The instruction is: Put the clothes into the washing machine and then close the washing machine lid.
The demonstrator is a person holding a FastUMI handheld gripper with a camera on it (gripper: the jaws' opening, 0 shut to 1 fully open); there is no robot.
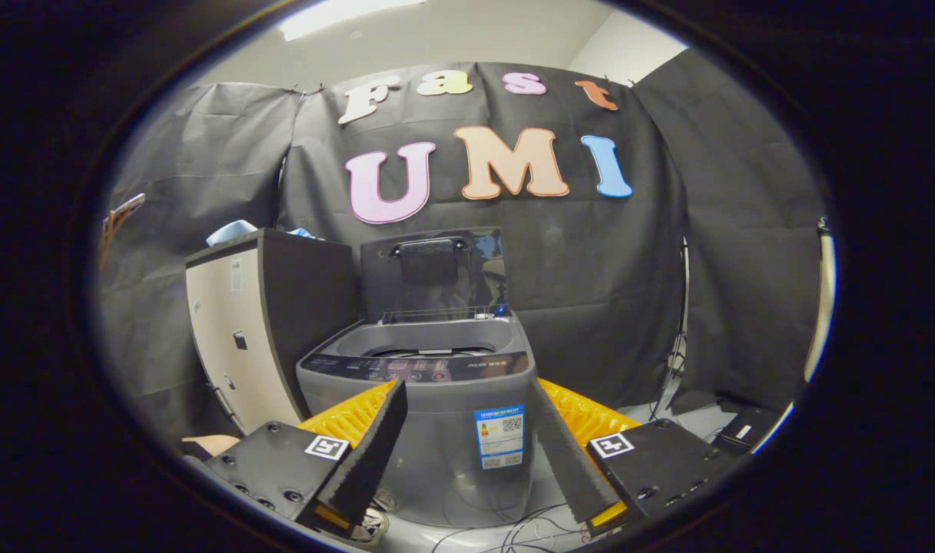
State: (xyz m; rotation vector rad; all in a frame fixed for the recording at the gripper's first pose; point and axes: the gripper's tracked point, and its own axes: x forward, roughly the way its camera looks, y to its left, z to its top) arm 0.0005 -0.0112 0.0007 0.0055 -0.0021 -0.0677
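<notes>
A grey top-loading washing machine (436, 399) stands just beyond my fingers, its dark lid (434, 270) raised upright at the back and the tub mouth open. My gripper (469, 395) is open, its two black ribbed fingers (375, 449) spread wide in front of the machine's front panel with nothing between them. Light blue cloth (233, 231) lies on top of the cabinet to the left of the machine.
A white and dark cabinet (260, 322) stands close against the machine's left side. Cables (528, 530) lie on the floor in front of the machine. A black box (747, 426) sits on the floor at the right, near a white pole (820, 307).
</notes>
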